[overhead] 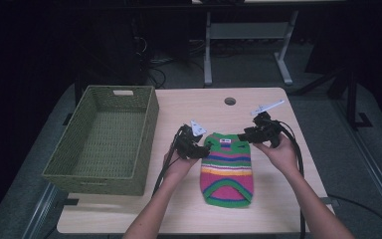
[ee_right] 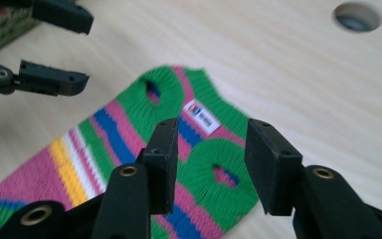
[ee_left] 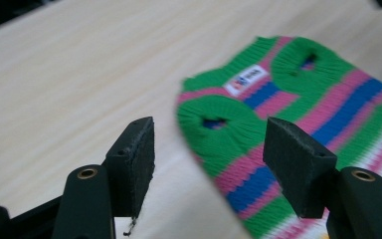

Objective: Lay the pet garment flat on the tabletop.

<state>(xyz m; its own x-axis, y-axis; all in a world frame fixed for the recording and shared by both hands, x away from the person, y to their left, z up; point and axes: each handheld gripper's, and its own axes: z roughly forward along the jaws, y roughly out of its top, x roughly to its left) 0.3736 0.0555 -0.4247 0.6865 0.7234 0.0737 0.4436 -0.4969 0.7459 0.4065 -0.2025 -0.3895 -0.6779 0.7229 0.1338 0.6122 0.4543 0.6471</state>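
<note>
Two grippers are flanking the striped knitted sweater (overhead: 227, 168) in the high view, and you are holding one in each hand. The sweater is lying flat on the table (overhead: 258, 107), well to the right of the green woven basket (overhead: 104, 140). Your left gripper (overhead: 202, 149) is sitting just beside the sweater's upper left corner, and your right gripper (overhead: 242, 135) is sitting just beside its upper right corner.

In the left gripper view, the left gripper (ee_left: 209, 159) is standing released, its jaws spread wide with nothing pinched between them. The sweater (ee_left: 298, 114) is lying beyond and partly between the pads, with its white label (ee_left: 246, 79) next to a green armhole (ee_left: 216, 122).

In the right gripper view, the right gripper (ee_right: 211, 164) is likewise standing released, hanging above the sweater (ee_right: 129, 144) without pressing on it. One green armhole (ee_right: 224, 177) is showing in the gap between the pads. Your other gripper (ee_right: 82, 50) is hovering just past the sweater's far edge, jaws apart, and the table's round hole (ee_right: 356, 16) is lying well beyond the sweater.
</note>
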